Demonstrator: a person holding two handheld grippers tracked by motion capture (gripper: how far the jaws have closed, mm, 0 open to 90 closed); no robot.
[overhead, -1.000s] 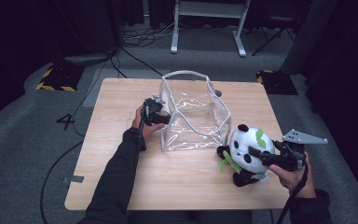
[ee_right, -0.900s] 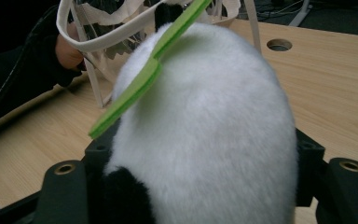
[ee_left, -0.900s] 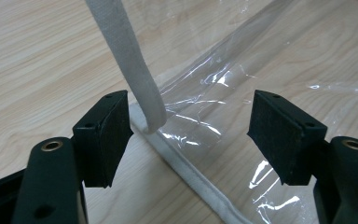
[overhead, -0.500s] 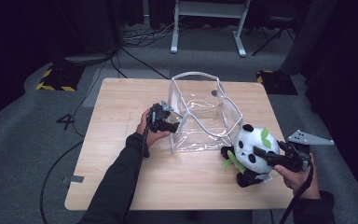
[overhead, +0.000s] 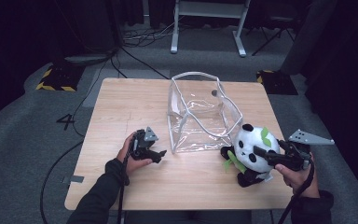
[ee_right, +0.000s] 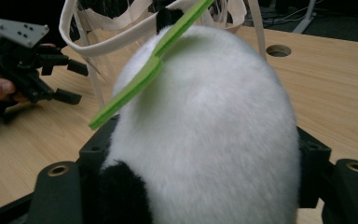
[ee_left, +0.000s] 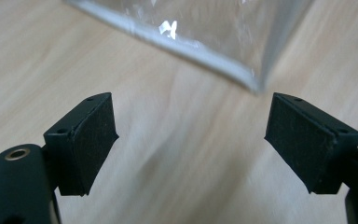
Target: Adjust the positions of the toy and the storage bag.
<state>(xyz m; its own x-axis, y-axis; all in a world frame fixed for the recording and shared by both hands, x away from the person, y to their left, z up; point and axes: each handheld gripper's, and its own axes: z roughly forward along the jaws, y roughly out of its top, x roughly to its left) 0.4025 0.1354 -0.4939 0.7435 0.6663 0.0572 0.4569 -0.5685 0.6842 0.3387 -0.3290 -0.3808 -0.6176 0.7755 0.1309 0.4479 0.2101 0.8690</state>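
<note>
Fingers [ee_right: 313, 168] of the right gripper [overhead: 266, 155] hug a fluffy white panda plush [overhead: 251, 149] with black ears and green leaf; left gripper [overhead: 154, 154] jaws just opened, empty, near the clear bag [overhead: 200, 114].

Wooden table [overhead: 121, 107]: clear bag [overhead: 200, 114] upright mid-table; panda plush [overhead: 251, 151] sitting near right front edge.

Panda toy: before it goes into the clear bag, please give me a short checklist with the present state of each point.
1. Right gripper jaws pressed on the panda toy: ok.
2. Clear bag stands upright with its mouth open: ok.
3. Left gripper jaws apart with nothing between them, having just been opening: ok.
4. Left gripper off the bag: ok; nothing steadies the bag.
5. Bag handles out of the mouth: cannot tell.
6. Table bare around the bag: ok.
</note>
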